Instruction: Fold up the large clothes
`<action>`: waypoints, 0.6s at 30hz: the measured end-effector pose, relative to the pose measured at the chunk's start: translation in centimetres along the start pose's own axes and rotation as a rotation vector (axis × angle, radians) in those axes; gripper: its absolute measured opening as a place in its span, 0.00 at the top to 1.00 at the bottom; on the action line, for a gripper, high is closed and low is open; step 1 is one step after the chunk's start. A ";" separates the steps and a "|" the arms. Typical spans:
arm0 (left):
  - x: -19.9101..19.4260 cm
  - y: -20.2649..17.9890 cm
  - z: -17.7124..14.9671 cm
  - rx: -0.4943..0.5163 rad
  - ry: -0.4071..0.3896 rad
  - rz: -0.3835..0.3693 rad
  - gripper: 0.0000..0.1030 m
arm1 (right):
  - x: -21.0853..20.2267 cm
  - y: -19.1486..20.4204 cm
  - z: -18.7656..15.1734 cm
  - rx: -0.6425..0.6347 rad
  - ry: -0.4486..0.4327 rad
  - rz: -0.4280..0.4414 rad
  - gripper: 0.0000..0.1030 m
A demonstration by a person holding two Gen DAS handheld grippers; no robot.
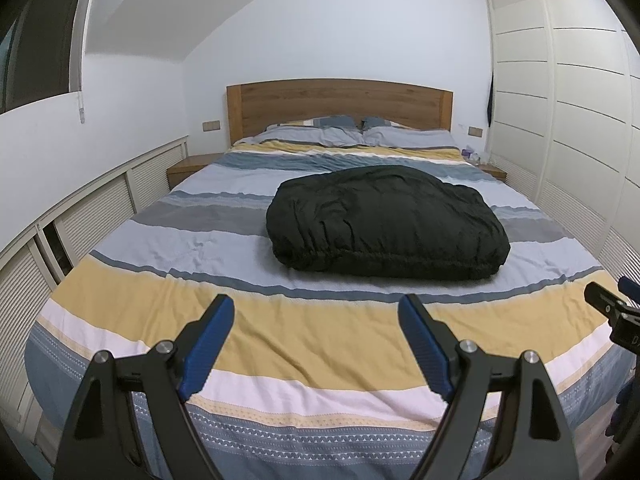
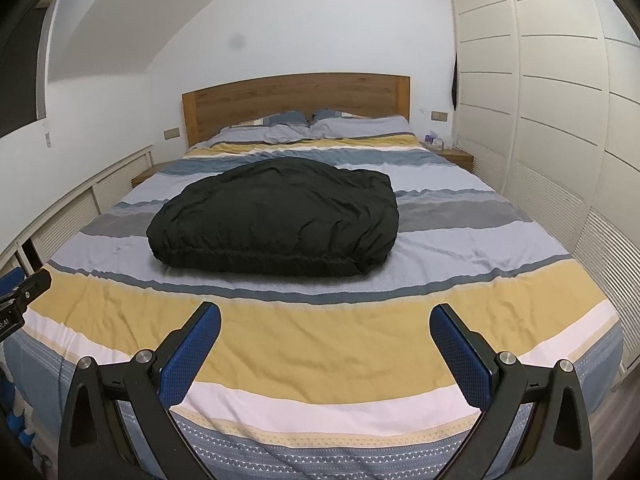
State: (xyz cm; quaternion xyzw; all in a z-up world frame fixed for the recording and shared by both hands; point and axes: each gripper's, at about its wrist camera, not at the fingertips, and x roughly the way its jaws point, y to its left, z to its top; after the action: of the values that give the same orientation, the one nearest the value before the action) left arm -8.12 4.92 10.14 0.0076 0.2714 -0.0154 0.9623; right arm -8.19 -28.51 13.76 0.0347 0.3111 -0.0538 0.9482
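A bulky black padded garment point(image 1: 386, 222) lies bundled in the middle of the striped bed point(image 1: 312, 344), its gathered hem facing me. In the right wrist view the same garment point(image 2: 276, 224) sits left of centre on the bed point(image 2: 320, 352). My left gripper point(image 1: 316, 312) hovers over the yellow stripe near the foot of the bed, open, nothing between its blue pads. My right gripper point(image 2: 325, 318) also stands open and empty over the yellow stripe, short of the garment. Each gripper's tip shows at the edge of the other's view.
Two pillows point(image 1: 360, 134) rest against a wooden headboard point(image 1: 340, 106). White wardrobe doors point(image 1: 560, 120) run along the right side, low slatted cabinets point(image 1: 100, 216) along the left. Bedside tables point(image 2: 454, 156) flank the headboard.
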 end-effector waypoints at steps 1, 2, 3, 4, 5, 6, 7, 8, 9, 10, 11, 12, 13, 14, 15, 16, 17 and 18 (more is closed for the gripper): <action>0.0 0.1 0.0 0.001 0.001 -0.001 0.19 | 0.0 -0.1 -0.1 0.002 0.002 -0.001 0.01; 0.0 0.1 0.0 0.003 0.002 -0.002 0.19 | 0.0 -0.1 -0.1 0.003 0.003 -0.002 0.01; 0.1 0.1 0.0 0.005 0.002 -0.003 0.19 | 0.1 -0.2 -0.1 0.003 0.005 -0.002 0.01; 0.0 0.1 0.0 0.005 0.003 -0.003 0.19 | 0.1 -0.2 -0.2 0.003 0.006 -0.002 0.01; 0.0 0.1 -0.1 0.005 0.003 -0.002 0.19 | 0.1 -0.2 -0.2 0.003 0.007 -0.002 0.01; 0.1 0.1 0.0 0.006 0.004 -0.002 0.19 | 0.2 -0.2 -0.2 0.002 0.009 -0.003 0.01; 0.1 0.2 0.0 0.006 0.006 -0.001 0.19 | 0.2 -0.2 -0.2 0.002 0.010 -0.002 0.01; 0.2 0.2 0.0 0.006 0.007 -0.001 0.19 | 0.2 -0.2 -0.2 0.001 0.011 -0.002 0.01; 0.3 0.1 0.0 0.007 0.008 0.000 0.19 | 0.3 -0.2 -0.2 0.001 0.012 -0.002 0.01; 0.4 0.2 0.1 0.008 0.009 0.000 0.19 | 0.3 -0.2 -0.2 0.001 0.012 -0.002 0.01; 0.5 0.2 0.1 0.008 0.011 -0.001 0.19 | 0.2 -0.2 -0.3 0.000 0.012 -0.003 0.01; 0.6 0.2 0.0 0.009 0.013 -0.001 0.19 | 0.2 -0.2 -0.3 0.001 0.012 -0.003 0.01; 0.6 0.2 0.0 0.009 0.015 -0.001 0.19 | 0.2 -0.2 -0.3 0.001 0.013 -0.003 0.01; 0.7 0.2 0.0 0.009 0.017 -0.001 0.19 | 0.2 -0.2 -0.3 0.001 0.013 -0.003 0.01; 0.8 0.2 0.0 0.010 0.018 -0.001 0.19 | 0.2 -0.2 -0.3 0.001 0.014 -0.004 0.01; 1.0 0.2 0.0 0.011 0.019 -0.001 0.19 | 0.3 -0.2 -0.3 0.002 0.016 -0.004 0.01; 1.1 0.2 0.0 0.011 0.022 -0.003 0.19 | 0.5 -0.3 -0.3 0.002 0.017 -0.004 0.01; 1.1 0.2 -0.1 0.011 0.024 -0.004 0.19 | 0.5 -0.3 -0.3 0.002 0.021 -0.004 0.01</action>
State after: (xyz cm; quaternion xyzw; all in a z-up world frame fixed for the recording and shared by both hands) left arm -7.22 5.07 9.49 0.0124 0.2827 -0.0186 0.9589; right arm -7.99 -28.77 13.16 0.0355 0.3209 -0.0556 0.9448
